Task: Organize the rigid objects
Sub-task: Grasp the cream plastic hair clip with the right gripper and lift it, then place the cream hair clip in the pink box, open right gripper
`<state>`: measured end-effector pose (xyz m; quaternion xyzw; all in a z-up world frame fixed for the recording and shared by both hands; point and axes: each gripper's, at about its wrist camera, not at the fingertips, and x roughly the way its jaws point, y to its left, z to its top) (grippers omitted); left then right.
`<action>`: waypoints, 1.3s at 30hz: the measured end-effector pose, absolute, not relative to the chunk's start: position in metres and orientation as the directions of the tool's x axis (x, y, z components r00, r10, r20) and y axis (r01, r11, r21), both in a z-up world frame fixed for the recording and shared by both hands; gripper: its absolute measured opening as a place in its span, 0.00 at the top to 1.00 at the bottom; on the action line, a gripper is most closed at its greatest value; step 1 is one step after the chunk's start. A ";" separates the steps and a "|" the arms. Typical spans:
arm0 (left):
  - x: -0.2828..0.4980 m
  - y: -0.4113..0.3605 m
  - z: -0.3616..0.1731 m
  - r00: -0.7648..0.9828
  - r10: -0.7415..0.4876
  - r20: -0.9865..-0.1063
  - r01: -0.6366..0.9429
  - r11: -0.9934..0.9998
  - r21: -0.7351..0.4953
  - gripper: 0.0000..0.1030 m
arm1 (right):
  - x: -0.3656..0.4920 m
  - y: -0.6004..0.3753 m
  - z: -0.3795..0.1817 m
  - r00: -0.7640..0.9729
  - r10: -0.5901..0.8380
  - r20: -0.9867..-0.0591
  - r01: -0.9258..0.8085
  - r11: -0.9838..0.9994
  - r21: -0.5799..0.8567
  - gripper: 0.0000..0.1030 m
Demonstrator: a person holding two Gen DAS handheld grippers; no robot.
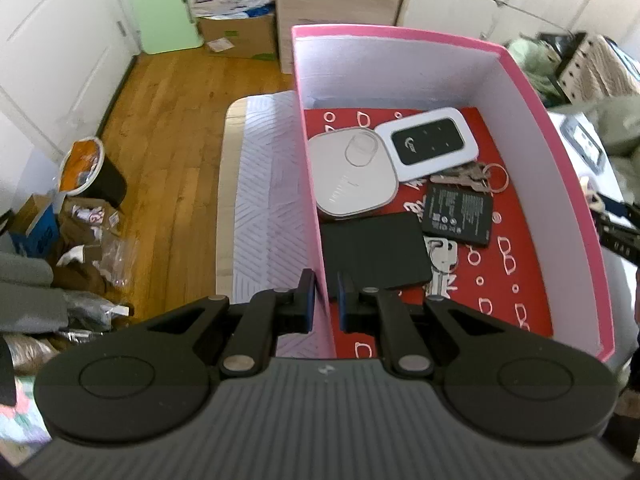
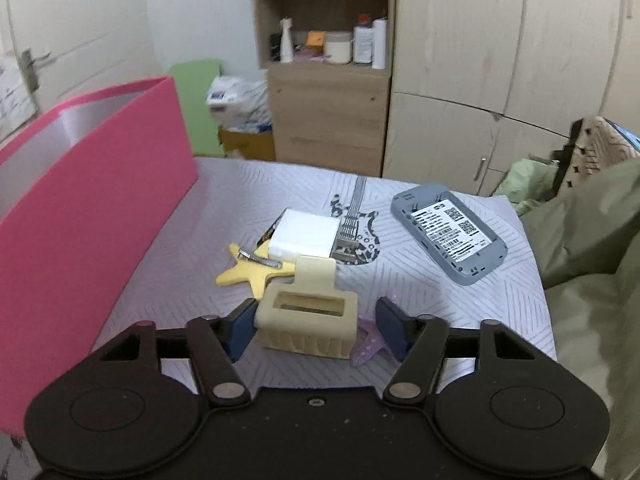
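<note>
Left wrist view shows my left gripper [image 1: 325, 296] clamped on the near wall of the pink box [image 1: 520, 80], one finger outside the wall and one inside. On the box's red patterned floor lie a white rounded case [image 1: 352, 176], a white pocket router [image 1: 430, 144] leaning on it, a black battery [image 1: 460, 214], a black wallet [image 1: 374, 252], a bunch of keys [image 1: 442, 260] partly under the wallet, and more keys on a ring [image 1: 478, 176] behind the battery.

Right wrist view has my right gripper [image 2: 316, 328] spread open around a cream hair claw clip [image 2: 306, 316] on the patterned tablecloth [image 2: 224, 208]; the left pad sits just beside the clip, the right pad clearly apart from it, so nothing is gripped. A purple star [image 2: 370, 344] peeks out beneath the clip. Beyond lie a yellow star hair clip [image 2: 250, 274], a white block [image 2: 304, 236] and a grey router back shell [image 2: 448, 236]. The pink box stands well to the left.
</note>
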<state>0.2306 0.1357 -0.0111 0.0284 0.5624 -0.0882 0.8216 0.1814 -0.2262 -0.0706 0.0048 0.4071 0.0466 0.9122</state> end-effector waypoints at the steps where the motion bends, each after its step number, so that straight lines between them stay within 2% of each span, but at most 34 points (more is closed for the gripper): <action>1: 0.232 0.136 -0.011 0.347 -0.119 -0.930 0.194 0.980 -0.053 0.91 | 0.180 -0.225 -0.069 0.666 0.083 -0.742 -0.068 0.996 0.051 0.44; 5: 0.233 0.139 -0.011 0.336 -0.147 -0.930 0.238 0.969 -0.067 0.91 | 0.169 -0.215 -0.058 0.683 0.045 -0.729 -0.041 0.999 0.023 0.44; 11: 0.231 0.142 -0.012 0.339 -0.173 -0.925 0.270 0.960 -0.080 0.89 | 0.150 -0.196 -0.020 0.727 0.083 -0.681 -0.072 0.996 0.044 0.44; 15: 0.233 0.141 -0.011 0.333 -0.176 -0.926 0.289 0.954 -0.078 0.89 | 0.138 -0.172 0.018 0.751 0.224 -0.621 -0.218 0.972 0.088 0.44; 19: 0.234 0.143 -0.012 0.331 -0.189 -0.925 0.295 0.951 -0.089 0.89 | 0.142 -0.140 0.044 0.689 0.415 -0.595 -0.437 0.892 0.116 0.44; 21: 0.233 0.145 -0.012 0.333 -0.195 -0.922 0.294 0.951 -0.095 0.88 | 0.150 -0.121 0.046 0.635 0.462 -0.620 -0.515 0.851 0.107 0.44; 25: 0.231 0.145 -0.012 0.341 -0.195 -0.919 0.291 0.952 -0.094 0.88 | 0.176 -0.081 0.030 0.465 0.491 -0.736 -0.654 0.751 0.088 0.44; 31: 0.230 0.147 -0.012 0.349 -0.203 -0.915 0.280 0.954 -0.106 0.89 | 0.209 -0.039 -0.007 0.274 0.369 -0.888 -0.770 0.638 0.027 0.44; 35: 0.230 0.148 -0.012 0.351 -0.207 -0.913 0.279 0.954 -0.110 0.88 | 0.219 -0.025 -0.022 0.223 0.281 -0.934 -0.807 0.591 -0.014 0.43; 39: 0.230 0.148 -0.011 0.348 -0.211 -0.914 0.284 0.952 -0.112 0.88 | 0.220 -0.022 -0.021 0.265 0.251 -0.931 -0.792 0.608 -0.062 0.40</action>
